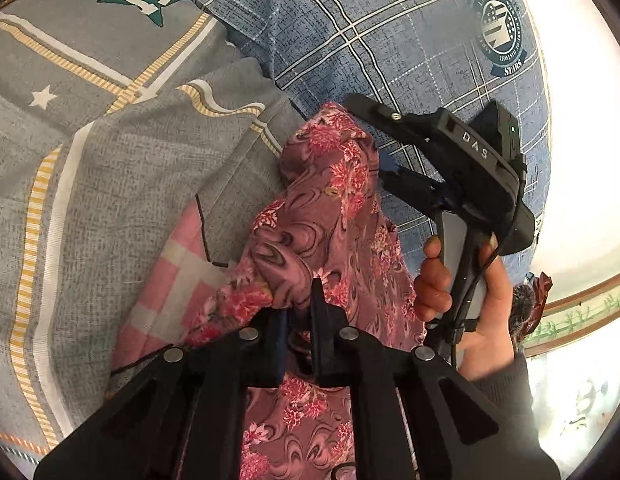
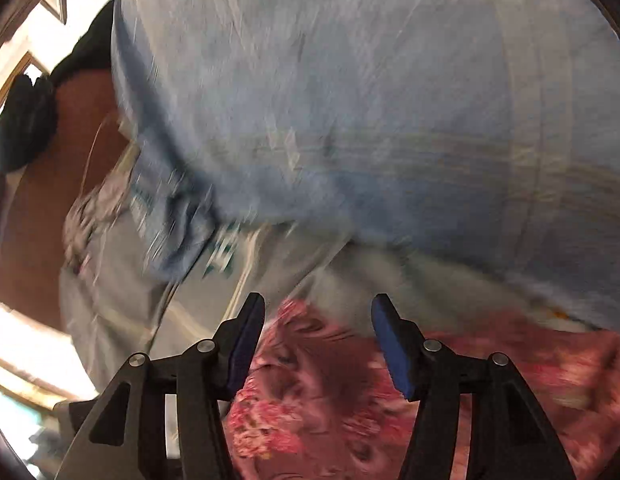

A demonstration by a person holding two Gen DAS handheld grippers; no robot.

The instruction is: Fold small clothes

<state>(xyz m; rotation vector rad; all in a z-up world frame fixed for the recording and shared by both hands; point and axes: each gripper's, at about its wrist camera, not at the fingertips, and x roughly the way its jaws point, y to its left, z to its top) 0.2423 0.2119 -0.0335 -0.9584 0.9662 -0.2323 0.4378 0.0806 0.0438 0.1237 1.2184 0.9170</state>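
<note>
A maroon floral garment (image 1: 333, 216) hangs bunched over the bed. My left gripper (image 1: 300, 308) is shut on a fold of it near its lower part. My right gripper (image 1: 383, 148), held by a hand, shows in the left wrist view beside the cloth's upper right edge, with its jaws apart. In the blurred right wrist view the right gripper (image 2: 315, 320) is open, and the floral garment (image 2: 321, 380) lies just beneath and between its fingers.
The bed is covered by a grey striped sheet (image 1: 90, 152) and a blue plaid sheet (image 1: 369, 32). A pink checked cloth (image 1: 178, 288) lies under the garment. The bed's edge and a bright floor are at the right.
</note>
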